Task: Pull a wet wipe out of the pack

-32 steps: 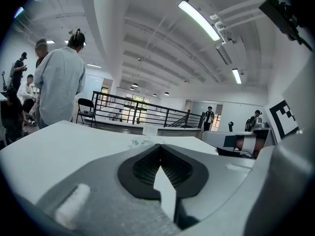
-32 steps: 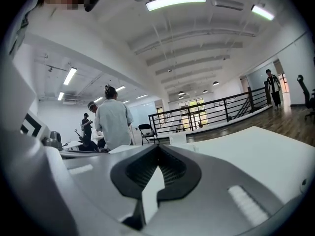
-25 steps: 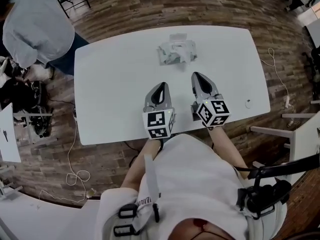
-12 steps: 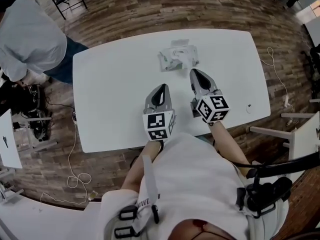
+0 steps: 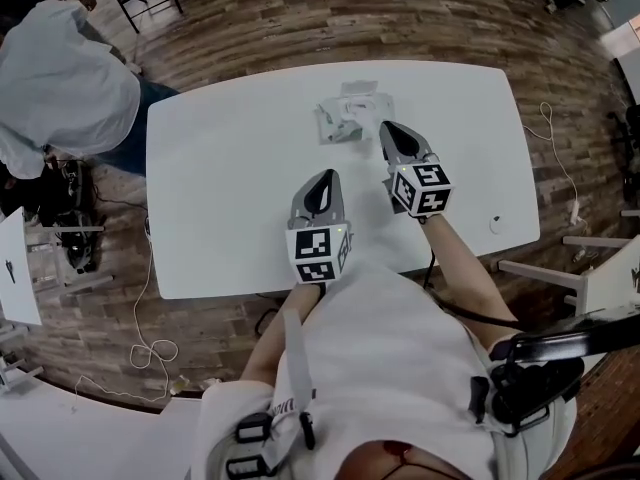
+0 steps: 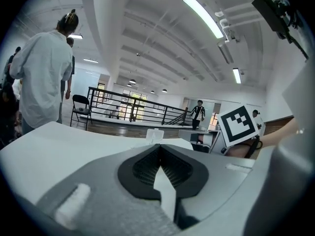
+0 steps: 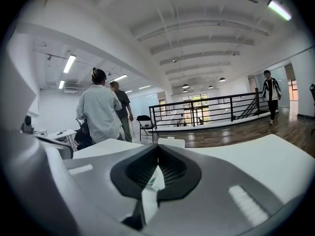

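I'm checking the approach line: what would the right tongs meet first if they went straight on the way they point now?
Most likely the wet wipe pack: it lies directly ahead of the right tongs' closed tips, though the remaining gap is unclear.

Open tabletop (image 5: 220, 188) L of wipe pack (image 5: 345, 118)

readable text: none | wipe pack (image 5: 345, 118): print too small to read | chest strap (image 5: 299, 353): lettering not legible

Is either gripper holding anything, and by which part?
Nothing is held: the left gripper and right gripper are both shut, empty; the wipe pack lies on the table.
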